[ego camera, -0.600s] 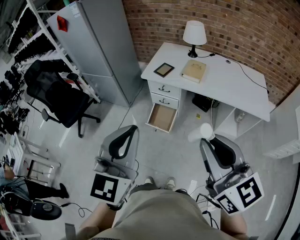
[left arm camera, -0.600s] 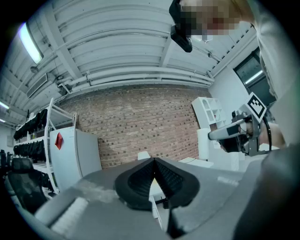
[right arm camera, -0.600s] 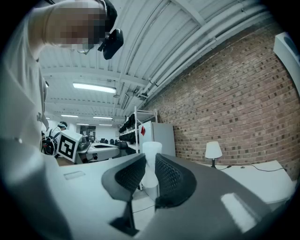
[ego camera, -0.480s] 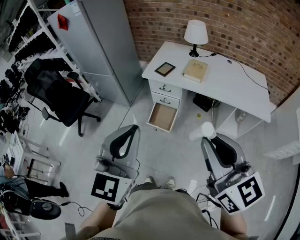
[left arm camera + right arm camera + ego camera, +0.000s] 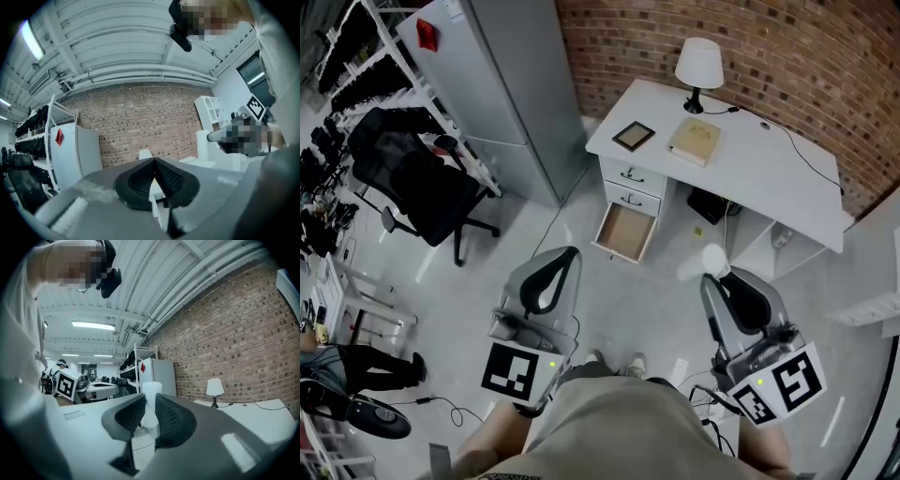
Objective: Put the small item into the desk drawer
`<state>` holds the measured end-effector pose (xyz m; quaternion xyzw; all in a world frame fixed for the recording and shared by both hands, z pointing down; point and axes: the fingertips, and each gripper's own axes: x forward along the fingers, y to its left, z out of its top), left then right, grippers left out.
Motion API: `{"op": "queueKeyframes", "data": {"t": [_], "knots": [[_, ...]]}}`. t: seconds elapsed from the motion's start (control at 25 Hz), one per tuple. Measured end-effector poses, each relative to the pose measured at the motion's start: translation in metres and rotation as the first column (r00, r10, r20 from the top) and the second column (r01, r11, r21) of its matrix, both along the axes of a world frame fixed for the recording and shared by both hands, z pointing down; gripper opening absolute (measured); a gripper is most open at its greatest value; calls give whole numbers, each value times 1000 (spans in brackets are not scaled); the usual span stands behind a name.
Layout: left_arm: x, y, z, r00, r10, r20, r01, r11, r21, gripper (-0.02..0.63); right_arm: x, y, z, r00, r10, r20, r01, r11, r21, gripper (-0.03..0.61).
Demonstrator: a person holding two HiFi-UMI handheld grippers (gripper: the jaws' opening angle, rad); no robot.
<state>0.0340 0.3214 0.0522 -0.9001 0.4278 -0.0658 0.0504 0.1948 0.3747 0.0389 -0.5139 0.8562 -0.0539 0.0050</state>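
Left gripper (image 5: 566, 255) pressed together and empty, the right gripper (image 5: 712, 279) is pinching the small item (image 5: 709, 262), needing a carry over to the open drawer (image 5: 624, 234).

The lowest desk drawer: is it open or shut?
Open. The drawer juts out from the desk, and its brown bottom shows bare.

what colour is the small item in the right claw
The item is white, clearest in the right gripper view.

R claw (image 5: 715, 278) holds small white item (image 5: 705, 262); btm desk drawer (image 5: 623, 234) open
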Motion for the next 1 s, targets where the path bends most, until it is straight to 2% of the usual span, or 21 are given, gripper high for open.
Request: {"op": "queueKeyframes", "data": {"t": [0.56, 1.0], "knots": [[-2, -9, 9, 1000, -29, -1, 29, 999, -16, 2, -1, -26, 20, 999, -40, -1, 40, 998, -54, 67], [-18, -74, 24, 999, -39, -23, 38, 998, -39, 2, -19, -95, 43, 998, -60, -6, 59, 992, -107, 68]]}}
